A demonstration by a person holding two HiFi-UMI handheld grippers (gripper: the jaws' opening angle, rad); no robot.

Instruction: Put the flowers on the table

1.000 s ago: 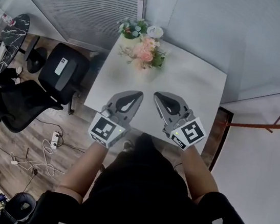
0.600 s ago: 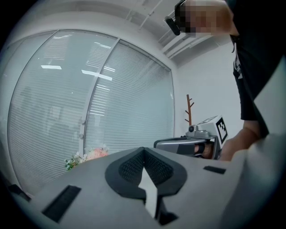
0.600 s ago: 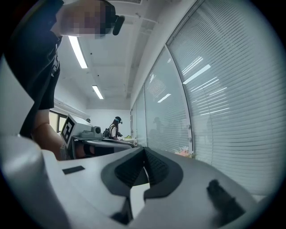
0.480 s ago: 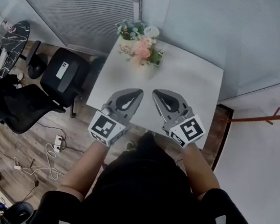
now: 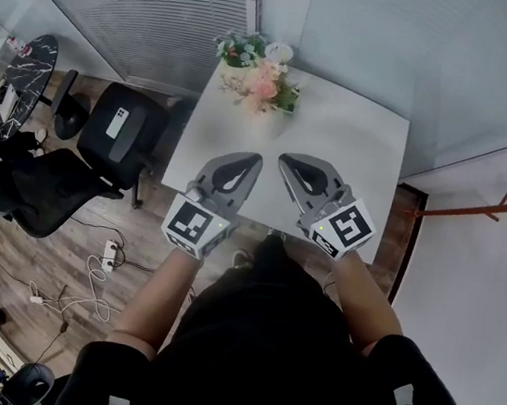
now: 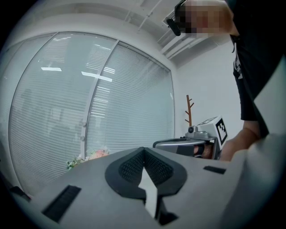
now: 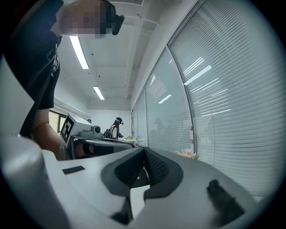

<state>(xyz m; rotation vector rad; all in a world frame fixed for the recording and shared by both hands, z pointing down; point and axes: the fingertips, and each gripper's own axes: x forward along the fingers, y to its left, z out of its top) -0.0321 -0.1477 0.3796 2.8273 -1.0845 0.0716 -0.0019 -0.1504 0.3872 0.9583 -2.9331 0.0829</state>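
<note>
Black ribbed pads (image 6: pixel 132 166) on the left gripper (image 6: pixel 143 150) meet at the tip, nothing between them. Same on the right gripper (image 7: pixel 144 150): jaws closed, empty. Head view has both grippers side by side over the near edge of the white table (image 5: pixel 347 135), tips angled toward each other, not touching, each held by a bare forearm.

Flowers: pink bunch (image 5: pixel 265 88) sits at the far end of the table, well apart from both grippers. 2nd, greener bunch (image 5: pixel 239 49) just behind it at the far corner, next to a small white round thing (image 5: pixel 280 53); can't tell what that is. Can't make out any vase or pot under either bunch.

Visibility:
- Both gripper views: own grey housing fills the lower half, table surface hidden. Only the flower tops peek over it, small and blurry.
- Person's dark torso covers the table's near edge in head view.
- Coat rack (image 5: pixel 481 212) cut off at the right frame edge.

Black chair (image 5: pixel 119 127) stands left of the table, with a pale flat object on its seat, too small to identify.
</note>
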